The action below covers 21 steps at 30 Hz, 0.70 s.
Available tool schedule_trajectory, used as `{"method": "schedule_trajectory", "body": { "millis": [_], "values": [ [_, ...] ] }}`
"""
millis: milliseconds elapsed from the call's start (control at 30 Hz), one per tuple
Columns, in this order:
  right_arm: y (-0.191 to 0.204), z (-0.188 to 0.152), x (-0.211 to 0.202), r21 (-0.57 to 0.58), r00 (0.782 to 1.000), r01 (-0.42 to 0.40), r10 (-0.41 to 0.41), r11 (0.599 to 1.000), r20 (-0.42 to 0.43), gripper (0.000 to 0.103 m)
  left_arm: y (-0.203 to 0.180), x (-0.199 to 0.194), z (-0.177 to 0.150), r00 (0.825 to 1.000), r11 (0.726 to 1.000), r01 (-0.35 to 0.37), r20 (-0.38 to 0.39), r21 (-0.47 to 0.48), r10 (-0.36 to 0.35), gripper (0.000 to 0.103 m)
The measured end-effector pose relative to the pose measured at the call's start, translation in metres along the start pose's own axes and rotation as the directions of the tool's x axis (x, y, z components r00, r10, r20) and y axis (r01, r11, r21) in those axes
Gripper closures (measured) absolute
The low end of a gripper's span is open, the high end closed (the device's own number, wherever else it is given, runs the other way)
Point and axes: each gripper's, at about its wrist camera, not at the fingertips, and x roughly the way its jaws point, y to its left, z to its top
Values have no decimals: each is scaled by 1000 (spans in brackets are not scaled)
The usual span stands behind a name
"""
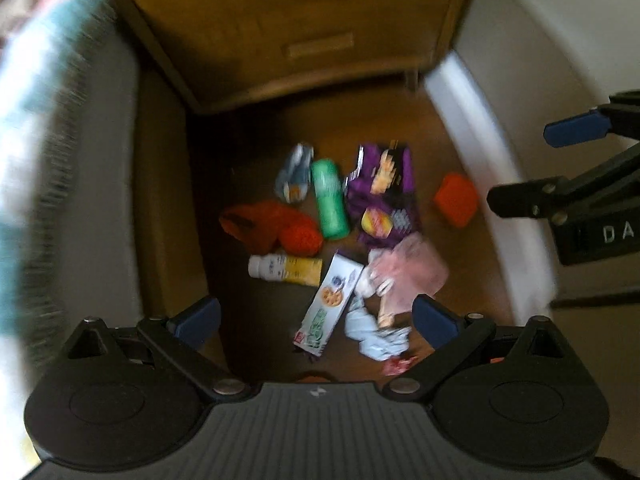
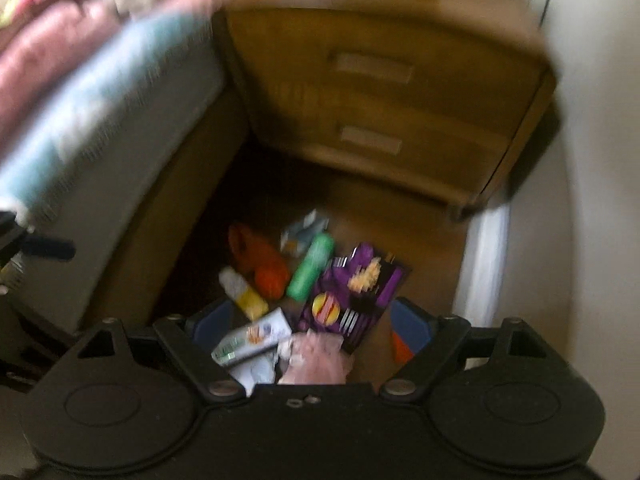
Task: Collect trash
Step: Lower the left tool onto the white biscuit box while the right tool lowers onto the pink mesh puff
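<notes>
Trash lies scattered on the wooden floor between a bed and a nightstand. A green can (image 1: pixel 329 200) (image 2: pixel 311 267), a purple snack bag (image 1: pixel 382 196) (image 2: pixel 352 292), a white-and-yellow bottle (image 1: pixel 285 269) (image 2: pixel 244 292), a biscuit box (image 1: pixel 329 307) (image 2: pixel 254 340), an orange bag (image 1: pixel 268 224) (image 2: pixel 260 260), crumpled pink (image 1: pixel 412 276) (image 2: pixel 316 356) and pale blue wrappers (image 1: pixel 376 336) and an orange piece (image 1: pixel 456 199). My left gripper (image 1: pixel 316 320) is open and empty above the pile. My right gripper (image 2: pixel 312 324) is open and empty too; it also shows in the left wrist view (image 1: pixel 532 168).
A wooden nightstand (image 1: pixel 288 24) (image 2: pixel 384 100) with drawers stands beyond the trash. The bed (image 1: pixel 60 160) (image 2: pixel 100 112) with pink and teal bedding runs along the left. A white wall and baseboard (image 1: pixel 500 180) (image 2: pixel 492 260) close the right side.
</notes>
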Motion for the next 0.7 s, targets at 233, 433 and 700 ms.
{"method": "schedule_trajectory", "body": {
  "millis": [233,433,700],
  "values": [
    [-22,-49,162,7,983,-11,12,1000,-183,19,-10,151,-13,994,998,-38,-96,41,42,1],
    [-33,-85,260,0,964,-17,16,1000,-266,20,-26,262,-28,982,990,-60,-171,127,81,1],
    [-44,-118,332,-11,946,-44,38,999,-322,24,-23,342,-49,963,988,-32,-258,151,71,4]
  ]
}}
